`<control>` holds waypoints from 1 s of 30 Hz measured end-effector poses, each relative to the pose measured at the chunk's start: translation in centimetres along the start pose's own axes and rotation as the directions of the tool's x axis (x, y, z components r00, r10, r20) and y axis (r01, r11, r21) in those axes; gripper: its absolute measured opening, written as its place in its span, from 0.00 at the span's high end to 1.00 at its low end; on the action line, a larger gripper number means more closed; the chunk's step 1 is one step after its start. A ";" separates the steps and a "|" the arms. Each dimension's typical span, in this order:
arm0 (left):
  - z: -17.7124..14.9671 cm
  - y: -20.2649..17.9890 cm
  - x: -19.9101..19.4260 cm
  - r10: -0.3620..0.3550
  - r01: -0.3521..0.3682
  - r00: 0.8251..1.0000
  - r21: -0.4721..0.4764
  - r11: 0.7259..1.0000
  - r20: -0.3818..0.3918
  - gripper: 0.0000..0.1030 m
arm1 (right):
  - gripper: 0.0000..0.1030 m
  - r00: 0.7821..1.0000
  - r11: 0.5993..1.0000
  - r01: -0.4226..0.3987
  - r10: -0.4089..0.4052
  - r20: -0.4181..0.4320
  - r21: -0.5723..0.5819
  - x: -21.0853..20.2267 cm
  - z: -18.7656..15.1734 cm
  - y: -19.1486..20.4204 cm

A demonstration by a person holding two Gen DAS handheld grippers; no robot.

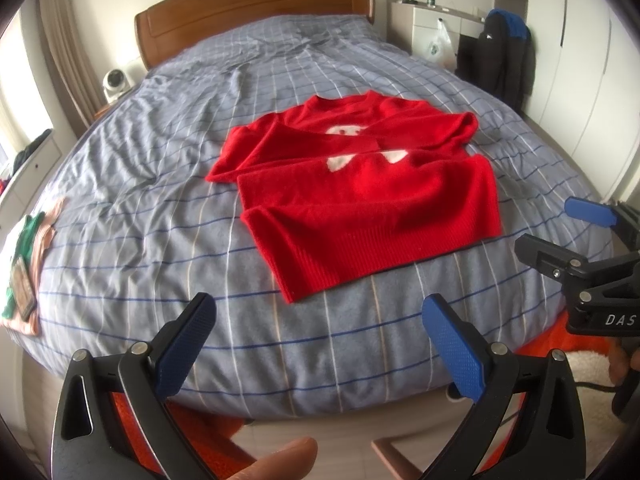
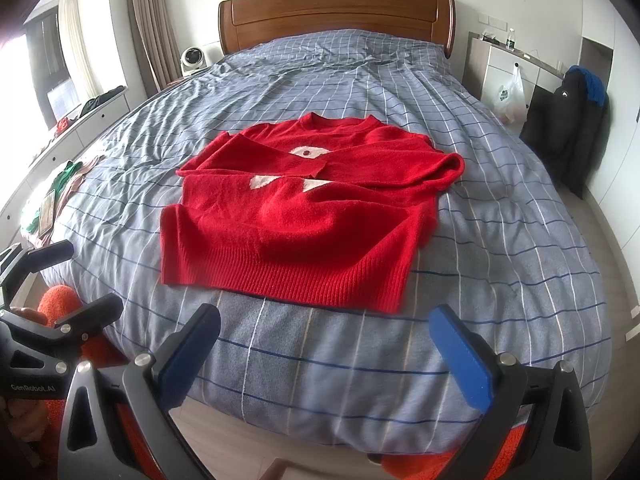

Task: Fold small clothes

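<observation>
A red knit sweater [image 1: 360, 188] [image 2: 296, 216] with white patches lies flat on the bed, both sleeves folded across its chest, its ribbed hem toward me. My left gripper [image 1: 320, 312] hangs open over the bed's near edge, short of the hem, with nothing between its blue pads. My right gripper [image 2: 324, 328] is open too, just short of the hem. In the left wrist view the right gripper [image 1: 560, 236] shows at the right edge; in the right wrist view the left gripper [image 2: 72, 280] shows at the left edge.
The bed [image 2: 500, 240] has a blue-grey checked cover and a wooden headboard [image 2: 336, 12]. Folded pink and green clothes with a phone [image 1: 24, 264] lie at its left edge. A dark jacket [image 2: 576, 120] hangs at the right, by white cabinets. A small fan [image 2: 192, 60] sits on the left nightstand.
</observation>
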State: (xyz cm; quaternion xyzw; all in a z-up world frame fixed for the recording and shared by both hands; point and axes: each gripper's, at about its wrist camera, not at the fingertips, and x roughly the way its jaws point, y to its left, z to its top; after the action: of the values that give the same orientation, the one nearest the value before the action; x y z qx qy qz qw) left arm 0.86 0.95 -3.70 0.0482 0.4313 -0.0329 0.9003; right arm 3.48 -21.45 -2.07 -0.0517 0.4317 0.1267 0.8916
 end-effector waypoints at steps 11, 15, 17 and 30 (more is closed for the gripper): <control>0.1 0.0 0.0 -0.002 0.002 1.000 -0.001 1.000 0.001 0.00 | 0.00 1.000 1.000 0.000 0.000 -0.002 0.002 0.0 0.0 0.0; 0.0 0.0 0.0 -0.001 0.001 1.000 0.001 1.000 0.000 0.00 | 0.00 1.000 1.000 0.000 0.000 -0.002 0.002 0.0 0.0 -0.1; 0.1 0.0 0.0 -0.003 0.003 1.000 0.000 1.000 0.000 0.00 | 0.00 1.000 1.000 -0.001 0.001 -0.003 0.003 0.0 0.0 -0.1; -1.3 8.1 4.4 0.014 -0.027 0.997 -0.188 0.982 -0.072 0.01 | 0.00 0.994 0.991 0.033 -0.046 0.098 0.128 -0.4 0.1 -5.9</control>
State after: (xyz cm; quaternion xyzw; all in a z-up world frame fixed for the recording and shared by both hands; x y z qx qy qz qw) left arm 3.42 9.07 -7.51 -0.0318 0.4635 0.0192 0.8853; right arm 4.96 -27.15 -1.81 0.0027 0.3923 0.0839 0.9160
